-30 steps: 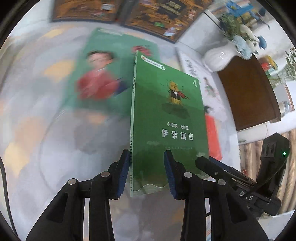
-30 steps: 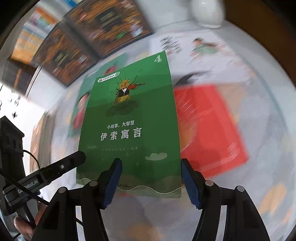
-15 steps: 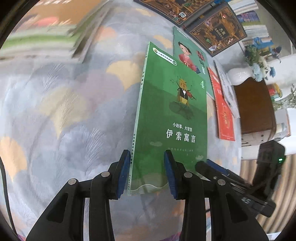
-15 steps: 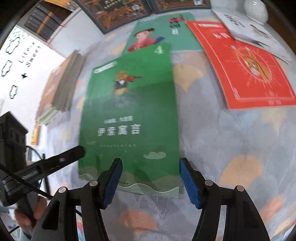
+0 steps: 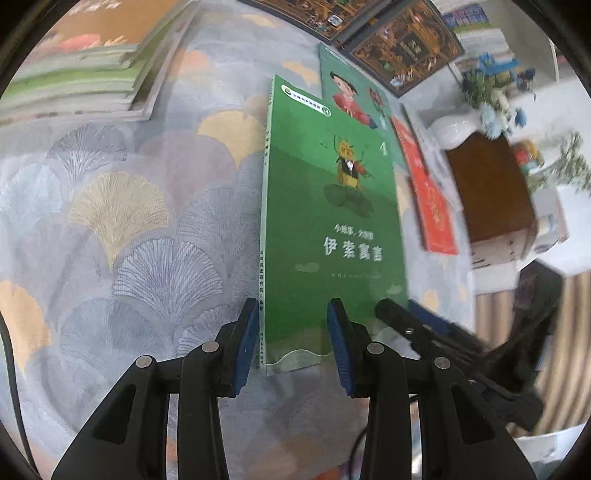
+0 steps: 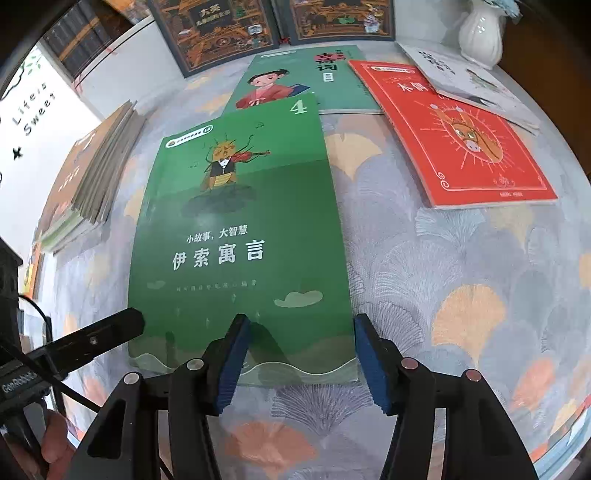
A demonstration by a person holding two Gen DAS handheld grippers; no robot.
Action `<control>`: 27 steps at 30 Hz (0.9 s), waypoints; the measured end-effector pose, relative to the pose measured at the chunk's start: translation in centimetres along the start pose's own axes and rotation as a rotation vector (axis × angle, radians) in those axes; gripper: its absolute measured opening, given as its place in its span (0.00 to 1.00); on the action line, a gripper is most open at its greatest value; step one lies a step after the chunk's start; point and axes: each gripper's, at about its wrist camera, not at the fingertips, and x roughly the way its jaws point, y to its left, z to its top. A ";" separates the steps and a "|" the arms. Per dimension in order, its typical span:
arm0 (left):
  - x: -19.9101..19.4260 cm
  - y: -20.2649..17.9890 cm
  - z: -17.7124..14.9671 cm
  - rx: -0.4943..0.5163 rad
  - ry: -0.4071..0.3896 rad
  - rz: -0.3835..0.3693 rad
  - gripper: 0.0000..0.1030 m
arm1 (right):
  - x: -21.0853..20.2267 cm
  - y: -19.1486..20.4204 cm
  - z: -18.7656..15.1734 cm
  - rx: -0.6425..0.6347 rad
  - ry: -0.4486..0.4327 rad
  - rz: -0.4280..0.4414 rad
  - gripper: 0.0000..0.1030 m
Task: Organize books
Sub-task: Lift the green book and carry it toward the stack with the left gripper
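The green book [image 5: 332, 221] [image 6: 240, 240], marked 4 with a violin-playing insect on its cover, lies lengthwise away from me, low over the patterned cloth. My left gripper [image 5: 293, 347] is shut on its near spine corner, one pad against the spine and the other on the cover. In the right wrist view one of its fingers [image 6: 110, 332] reaches onto that corner. My right gripper [image 6: 301, 354] straddles the near right corner. Its jaws are closing: the left pad hovers over the cover and the right pad stands just outside the page edge. The book's far corner overlaps another green book [image 6: 295, 77].
A stack of books [image 5: 81, 62] [image 6: 99, 173] sits at the left. A red book [image 6: 461, 140], a white book [image 6: 476, 85], dark ornate books [image 6: 221, 29] and a white vase [image 6: 480, 33] lie further back and right. A brown cabinet [image 5: 487, 188] stands past the table's right edge.
Both grippers carried the green book leftward, away from the red book and toward the stack, then settled. The right gripper's jaws have narrowed a little.
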 end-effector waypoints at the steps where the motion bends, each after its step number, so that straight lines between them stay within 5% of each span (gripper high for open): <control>1: -0.5 0.4 0.1 -0.028 -0.009 -0.078 0.32 | 0.0 -0.3 0.1 0.017 0.002 0.020 0.56; 4: -2.2 0.8 0.5 -0.102 -0.039 -0.338 0.32 | 0.0 -1.6 0.5 0.089 0.015 0.107 0.60; 5: -2.5 0.6 0.6 -0.103 -0.047 -0.367 0.32 | -0.1 -2.0 0.5 0.116 0.019 0.134 0.60; 8: -2.0 -0.4 1.1 -0.058 -0.053 -0.291 0.30 | -0.2 -3.0 0.5 0.185 0.025 0.191 0.61; 11: -0.1 -0.7 1.1 -0.025 -0.031 -0.156 0.14 | -0.3 -2.8 0.4 0.192 0.027 0.190 0.61; 14: 1.5 -0.9 0.8 -0.024 0.010 -0.151 0.12 | -0.4 -2.5 0.3 0.179 0.023 0.177 0.61; 19: 2.3 -1.6 1.3 -0.071 0.016 -0.235 0.12 | -0.4 -3.5 1.0 0.211 0.060 0.230 0.62; 27: 1.5 -0.9 3.7 -0.256 0.046 -0.496 0.12 | -0.9 -8.0 0.9 0.389 0.062 0.536 0.63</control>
